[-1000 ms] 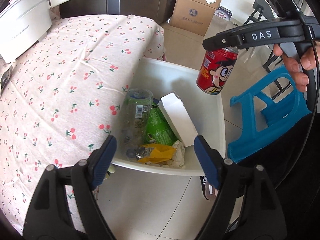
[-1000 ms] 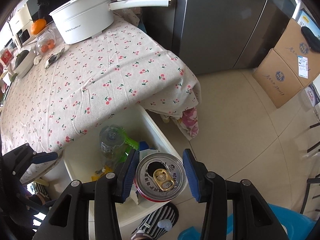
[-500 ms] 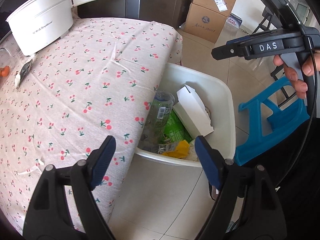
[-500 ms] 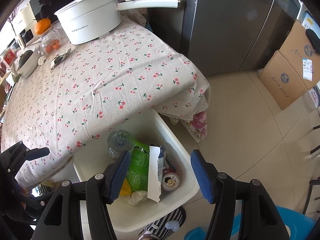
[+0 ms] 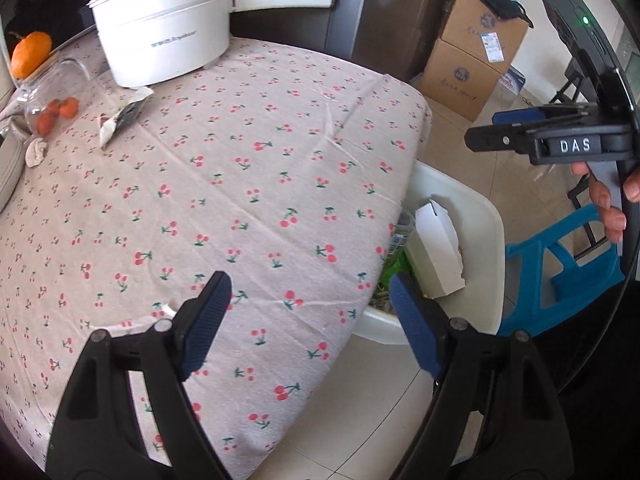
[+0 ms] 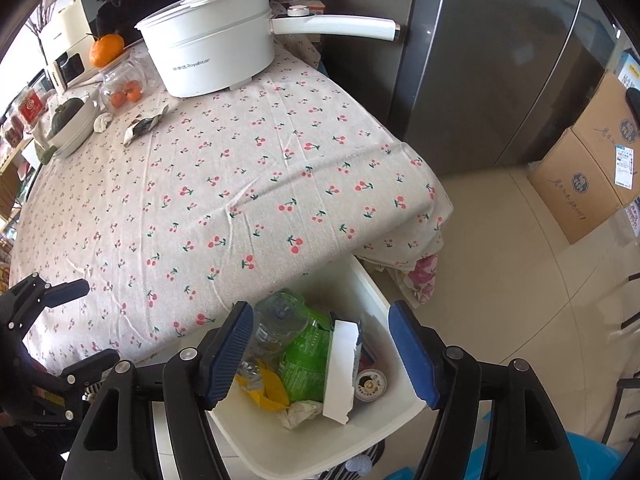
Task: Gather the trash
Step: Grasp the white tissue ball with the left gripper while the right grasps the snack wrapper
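A white trash bin [image 6: 376, 292] stands on the floor against the table edge; it also shows in the left wrist view [image 5: 486, 256]. In it lie a white carton [image 6: 340, 368], a green bottle [image 6: 306, 360], a clear bottle [image 6: 276, 320], yellow wrapper [image 6: 264, 390] and the red can, top up [image 6: 370, 385]. My right gripper [image 6: 322, 354] is open and empty above the bin. My left gripper [image 5: 310, 322] is open and empty over the table edge. A torn wrapper [image 5: 124, 118] and crumpled paper [image 5: 36, 152] lie on the cherry tablecloth [image 5: 240, 184].
A white pot [image 5: 164, 24] with long handle, a glass jar of small oranges [image 5: 56, 96] and an orange [image 5: 30, 52] stand at the table's far side. A blue plastic stool [image 5: 560, 272] is beside the bin. Cardboard boxes [image 6: 592, 164] and a fridge [image 6: 480, 60] stand beyond.
The right gripper opened and dropped the red can into the bin, then rose. The left gripper swung left from the bin towards the table.
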Motion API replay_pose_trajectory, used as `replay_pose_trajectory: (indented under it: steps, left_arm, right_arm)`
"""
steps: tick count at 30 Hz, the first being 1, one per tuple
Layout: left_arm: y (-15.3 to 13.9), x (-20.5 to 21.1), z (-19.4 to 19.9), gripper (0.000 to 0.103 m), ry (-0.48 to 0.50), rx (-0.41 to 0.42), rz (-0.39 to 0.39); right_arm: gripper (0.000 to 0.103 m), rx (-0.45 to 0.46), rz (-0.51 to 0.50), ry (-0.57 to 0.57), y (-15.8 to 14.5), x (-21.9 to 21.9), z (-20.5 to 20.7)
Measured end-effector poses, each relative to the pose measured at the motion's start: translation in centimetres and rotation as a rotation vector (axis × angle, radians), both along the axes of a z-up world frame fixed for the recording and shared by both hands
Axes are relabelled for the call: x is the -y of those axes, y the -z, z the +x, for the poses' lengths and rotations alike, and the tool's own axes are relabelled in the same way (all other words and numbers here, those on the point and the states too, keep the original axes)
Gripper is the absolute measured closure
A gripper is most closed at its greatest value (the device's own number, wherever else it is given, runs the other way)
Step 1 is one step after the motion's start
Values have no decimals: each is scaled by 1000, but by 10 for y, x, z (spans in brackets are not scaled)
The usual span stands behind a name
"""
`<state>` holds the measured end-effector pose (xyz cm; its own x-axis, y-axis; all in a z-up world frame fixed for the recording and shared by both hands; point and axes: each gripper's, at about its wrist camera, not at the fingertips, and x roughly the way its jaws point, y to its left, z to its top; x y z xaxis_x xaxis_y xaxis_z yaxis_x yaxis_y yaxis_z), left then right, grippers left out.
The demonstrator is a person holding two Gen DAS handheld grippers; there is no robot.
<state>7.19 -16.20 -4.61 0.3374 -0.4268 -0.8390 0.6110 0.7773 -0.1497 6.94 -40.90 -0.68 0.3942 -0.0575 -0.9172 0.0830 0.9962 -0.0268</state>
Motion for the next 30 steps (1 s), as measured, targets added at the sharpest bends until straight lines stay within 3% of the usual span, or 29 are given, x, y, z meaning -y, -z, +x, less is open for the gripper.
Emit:
replay_pose_trajectory:
  steps: [5,10,16,21,26,30]
  left_arm:
    - [-6,-42,30,21,-129,3,-23]
    - [-7,-97,74,21,-322,39,-36]
    - [-6,-155,137,21,-468,181,-42]
    - [12,-184,193,22,-502,246,-41]
    - [29,-182,241,33,-484,285,-17]
    - [40,-179,273,45,-484,290,-3]
  right_arm:
    - [24,10,-11,-25,-2,-28,19]
    - [23,20,2,-50,-1,-58,42]
    - [22,77,59,-69,6,-94,95]
    - [22,133,174,-68,23,-112,146]
    - [22,212,207,-97,41,-131,191]
    - [22,225,252,-123,54,-145,217]
